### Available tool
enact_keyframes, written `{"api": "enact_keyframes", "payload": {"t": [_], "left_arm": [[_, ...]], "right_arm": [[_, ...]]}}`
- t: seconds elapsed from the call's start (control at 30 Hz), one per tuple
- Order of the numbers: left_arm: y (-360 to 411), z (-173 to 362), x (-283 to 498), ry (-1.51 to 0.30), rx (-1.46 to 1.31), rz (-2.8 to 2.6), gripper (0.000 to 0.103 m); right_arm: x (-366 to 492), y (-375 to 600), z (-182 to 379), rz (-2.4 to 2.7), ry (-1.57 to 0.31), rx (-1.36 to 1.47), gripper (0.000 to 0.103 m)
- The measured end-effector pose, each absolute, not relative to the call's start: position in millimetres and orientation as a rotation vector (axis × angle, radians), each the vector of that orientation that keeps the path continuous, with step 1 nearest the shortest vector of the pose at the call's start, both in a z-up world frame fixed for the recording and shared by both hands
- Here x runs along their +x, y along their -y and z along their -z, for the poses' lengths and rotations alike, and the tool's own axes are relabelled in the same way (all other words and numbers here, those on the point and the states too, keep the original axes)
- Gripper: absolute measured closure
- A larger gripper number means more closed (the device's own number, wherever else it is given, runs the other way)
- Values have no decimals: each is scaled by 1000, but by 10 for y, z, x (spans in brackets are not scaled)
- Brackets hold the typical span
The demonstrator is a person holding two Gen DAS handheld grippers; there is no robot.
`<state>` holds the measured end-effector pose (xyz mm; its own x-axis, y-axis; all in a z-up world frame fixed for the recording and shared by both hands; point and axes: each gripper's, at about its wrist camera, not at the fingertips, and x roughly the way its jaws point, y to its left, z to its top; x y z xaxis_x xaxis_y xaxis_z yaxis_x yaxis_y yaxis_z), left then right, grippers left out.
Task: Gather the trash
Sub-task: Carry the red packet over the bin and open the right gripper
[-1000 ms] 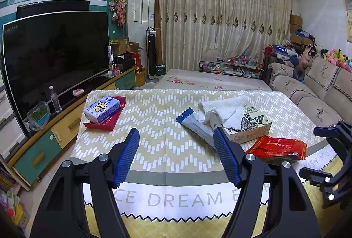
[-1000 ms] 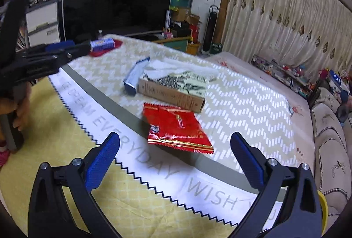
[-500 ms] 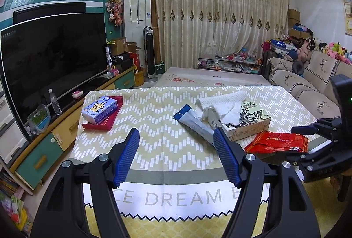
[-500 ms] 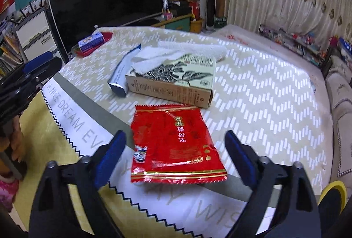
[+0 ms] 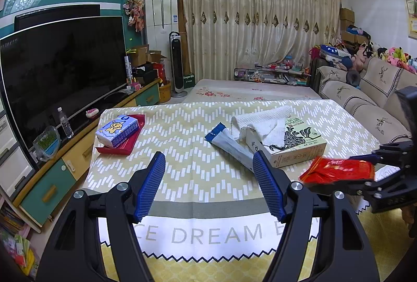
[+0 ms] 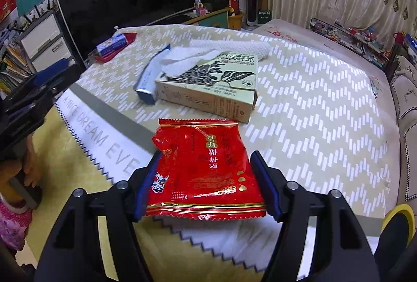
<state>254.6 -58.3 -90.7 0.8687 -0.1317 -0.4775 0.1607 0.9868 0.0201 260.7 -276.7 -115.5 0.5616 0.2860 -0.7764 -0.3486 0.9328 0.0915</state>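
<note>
Red snack wrapper [image 6: 203, 167] lying between the fingers of the right gripper [image 6: 206, 185], near edge at the fingertips, long axis running straight away toward the tea box [image 6: 208, 84] on the bench [image 6: 312, 99]; jaws set against both side edges, apparently pinching, grip firmness not certain. Left gripper [image 5: 208, 185] spread wide and holding nothing, wrapper [image 5: 336, 170] well off to its right, blue wrapper [image 5: 229, 144] nearer ahead. Left view alone shows red wrapper raised off the cloth, and tissue pack [image 5: 117, 129] on red tray [image 5: 114, 149]

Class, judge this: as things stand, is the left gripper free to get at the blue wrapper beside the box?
Probably yes. The left gripper is open, and the blue wrapper lies ahead of it on bare cloth, its near side uncovered; the box flanks only one side.
</note>
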Motion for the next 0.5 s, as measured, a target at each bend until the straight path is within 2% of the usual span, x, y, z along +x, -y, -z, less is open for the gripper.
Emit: {"api": "enact_keyframes", "payload": {"t": [0.5], "left_arm": [[591, 935, 2553, -493, 73, 154, 34]], "right_arm": [[1737, 3245, 820, -349, -801, 7, 38]]}}
